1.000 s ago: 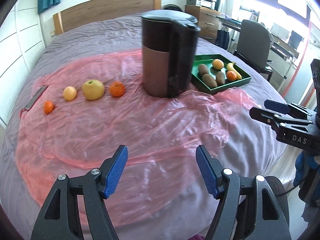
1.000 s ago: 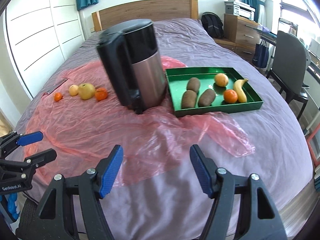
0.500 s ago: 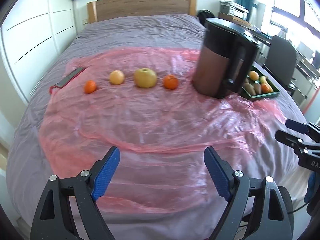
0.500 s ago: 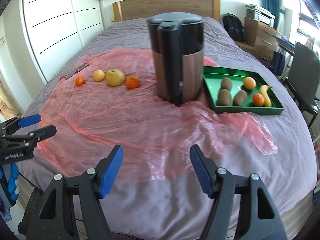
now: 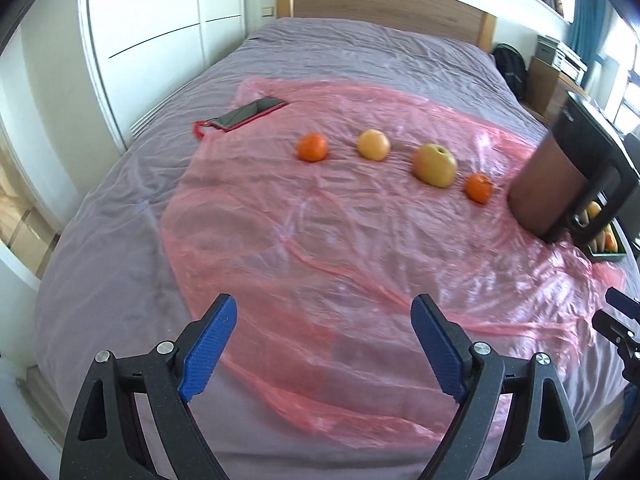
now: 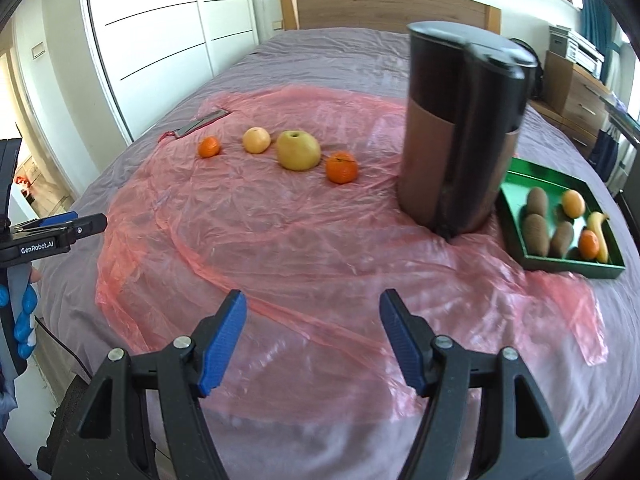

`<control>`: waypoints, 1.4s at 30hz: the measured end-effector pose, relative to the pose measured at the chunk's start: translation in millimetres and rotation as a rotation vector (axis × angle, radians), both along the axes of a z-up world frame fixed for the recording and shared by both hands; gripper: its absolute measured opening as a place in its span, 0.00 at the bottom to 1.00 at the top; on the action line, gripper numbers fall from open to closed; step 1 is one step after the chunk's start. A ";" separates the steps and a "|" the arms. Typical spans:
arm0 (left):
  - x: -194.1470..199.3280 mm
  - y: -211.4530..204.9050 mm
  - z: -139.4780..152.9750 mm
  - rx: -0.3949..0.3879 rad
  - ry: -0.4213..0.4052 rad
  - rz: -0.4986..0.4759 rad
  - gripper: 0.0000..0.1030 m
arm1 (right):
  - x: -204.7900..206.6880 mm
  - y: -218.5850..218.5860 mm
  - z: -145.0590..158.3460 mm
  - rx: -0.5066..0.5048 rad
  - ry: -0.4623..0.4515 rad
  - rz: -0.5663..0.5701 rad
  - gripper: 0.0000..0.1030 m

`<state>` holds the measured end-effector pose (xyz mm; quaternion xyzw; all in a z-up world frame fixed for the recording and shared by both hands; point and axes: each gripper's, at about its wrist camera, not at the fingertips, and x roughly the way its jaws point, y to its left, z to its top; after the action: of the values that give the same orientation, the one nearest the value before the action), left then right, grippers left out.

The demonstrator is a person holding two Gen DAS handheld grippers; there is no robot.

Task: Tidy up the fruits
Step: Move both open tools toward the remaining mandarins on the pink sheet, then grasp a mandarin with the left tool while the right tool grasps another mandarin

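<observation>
Left gripper (image 5: 324,344): blue-padded fingers (image 5: 208,344) spread wide, nothing between them — jaws have just been opening. It hangs above the near part of the crinkled pink plastic sheet (image 5: 320,240) spread on the grey-purple bed (image 5: 100,260), touching nothing.

Right gripper (image 6: 314,340): fingers (image 6: 224,340) also apart and empty, above the sheet's near edge.

Loose fruit sits in a row on the sheet, well ahead of both grippers: small orange tangerine (image 5: 312,147), pale yellow-orange round fruit (image 5: 373,144), large yellow-green apple (image 5: 435,165), second orange tangerine (image 5: 478,188). All apart from one another; the apple and second tangerine are closest.

Right of the row stands an upright black-and-brown kettle-like jug (image 6: 460,132). Just beyond it, the green rectangular tray (image 6: 520,184) holds three brown kiwis (image 6: 536,232), two orange fruits (image 6: 573,203) and a yellow banana (image 6: 598,232).

A dark phone in a red case (image 5: 248,114) lies at the sheet's far left corner.
</observation>
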<state>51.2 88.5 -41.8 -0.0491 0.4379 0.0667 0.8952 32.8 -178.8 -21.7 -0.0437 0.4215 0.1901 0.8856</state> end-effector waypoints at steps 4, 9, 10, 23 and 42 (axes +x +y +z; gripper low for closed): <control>12.8 21.6 -6.1 -0.010 -0.006 0.035 0.83 | 15.5 16.5 -6.4 0.004 0.004 0.027 1.00; 36.6 35.4 -7.6 -0.020 -0.042 0.033 0.83 | 41.1 30.6 -10.7 0.014 -0.007 0.033 1.00; 43.4 37.6 -6.8 -0.021 -0.052 0.030 0.83 | 46.8 33.6 -11.2 0.016 -0.009 0.032 1.00; 191.7 54.7 -37.6 -0.009 -0.110 -0.014 0.83 | 153.4 66.8 -41.4 -0.012 -0.063 -0.020 1.00; 259.5 62.5 -110.2 -0.023 -0.088 -0.009 0.72 | 240.6 58.9 -101.8 0.041 -0.054 -0.147 0.93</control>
<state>310.7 151.0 -152.0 -0.0603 0.3992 0.0554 0.9132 273.4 -119.8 -123.5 0.0003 0.3956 0.1317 0.9089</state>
